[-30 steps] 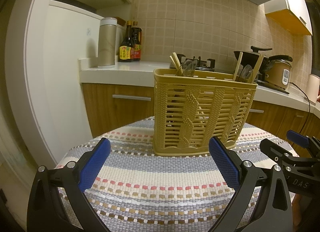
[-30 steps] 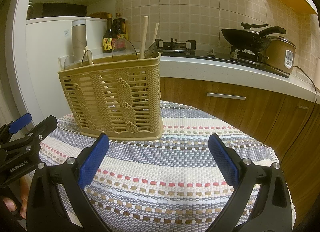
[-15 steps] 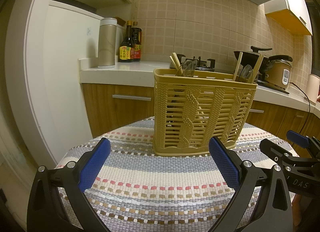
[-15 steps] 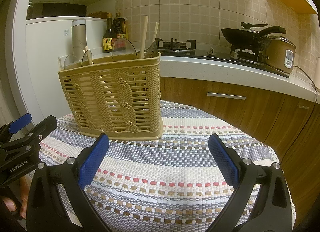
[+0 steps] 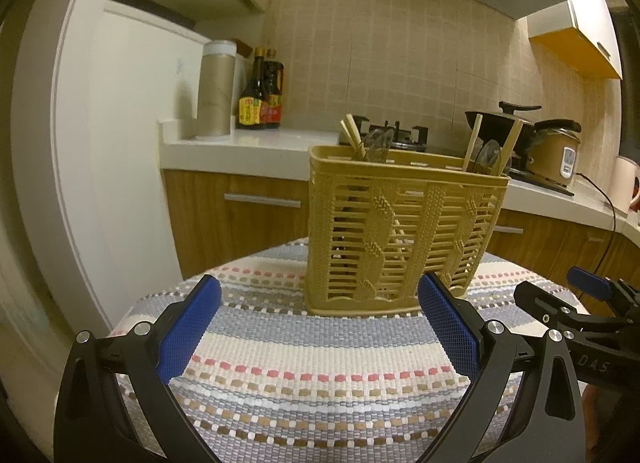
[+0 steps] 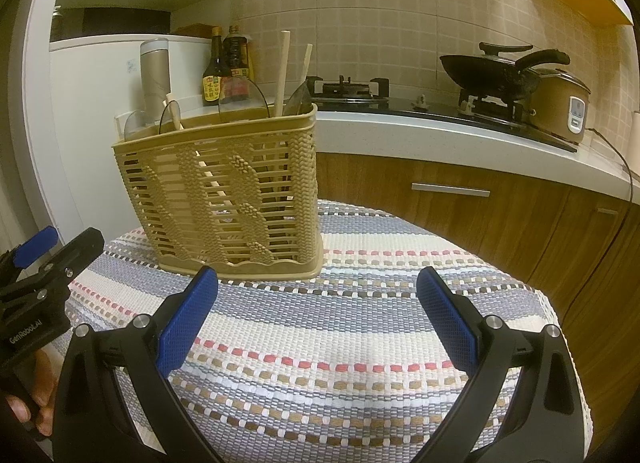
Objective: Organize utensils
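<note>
Change: nothing differs from the frames a second ago; both grippers hover in the same spots and the basket has not shifted.
Left gripper: the left gripper hangs over the striped tablecloth with its blue pads spread wide, holding nothing.
Right gripper: the right gripper is likewise spread wide and empty, low over the cloth.
Basket: one tan woven utensil basket stands upright on the cloth, just beyond both grippers' fingertips.
Utensils: wooden chopsticks and clear plastic spoons stand inside; the right wrist view shows two tall sticks, a short one, and about four clear spoon bowls.
Counter: two dark sauce bottles, one tall canister, one black wok and one rice cooker.
Hard to make out: utensil handles are screened by the basket weave, so the exact count is unsure; the clear spoons blur into the background.
</note>
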Demonstrator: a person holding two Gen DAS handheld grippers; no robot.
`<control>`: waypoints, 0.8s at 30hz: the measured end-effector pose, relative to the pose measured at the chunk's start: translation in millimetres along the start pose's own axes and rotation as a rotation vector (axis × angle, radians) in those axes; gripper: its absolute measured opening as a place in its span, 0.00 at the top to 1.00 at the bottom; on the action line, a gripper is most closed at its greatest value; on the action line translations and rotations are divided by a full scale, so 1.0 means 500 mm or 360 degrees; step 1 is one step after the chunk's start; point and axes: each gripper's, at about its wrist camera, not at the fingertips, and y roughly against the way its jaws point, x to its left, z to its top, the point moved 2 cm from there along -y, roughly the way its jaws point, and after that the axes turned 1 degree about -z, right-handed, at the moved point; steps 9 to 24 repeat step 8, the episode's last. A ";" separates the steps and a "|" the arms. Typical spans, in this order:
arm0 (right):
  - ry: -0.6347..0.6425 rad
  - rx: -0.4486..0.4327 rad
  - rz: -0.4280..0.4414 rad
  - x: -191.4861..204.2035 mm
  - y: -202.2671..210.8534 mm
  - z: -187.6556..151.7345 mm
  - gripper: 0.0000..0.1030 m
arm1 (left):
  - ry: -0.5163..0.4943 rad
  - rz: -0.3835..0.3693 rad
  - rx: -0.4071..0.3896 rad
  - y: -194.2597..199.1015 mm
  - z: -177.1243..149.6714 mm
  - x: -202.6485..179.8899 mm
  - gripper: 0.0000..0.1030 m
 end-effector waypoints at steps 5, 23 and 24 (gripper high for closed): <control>-0.0025 -0.0033 -0.0012 -0.008 0.009 0.003 0.08 | 0.0071 0.0016 0.0023 -0.002 0.003 0.013 0.07; -0.0057 -0.0044 -0.0016 -0.015 0.012 0.007 0.08 | 0.0076 0.0022 0.0021 -0.001 0.002 0.015 0.07; -0.0057 -0.0044 -0.0016 -0.015 0.012 0.007 0.08 | 0.0076 0.0022 0.0021 -0.001 0.002 0.015 0.07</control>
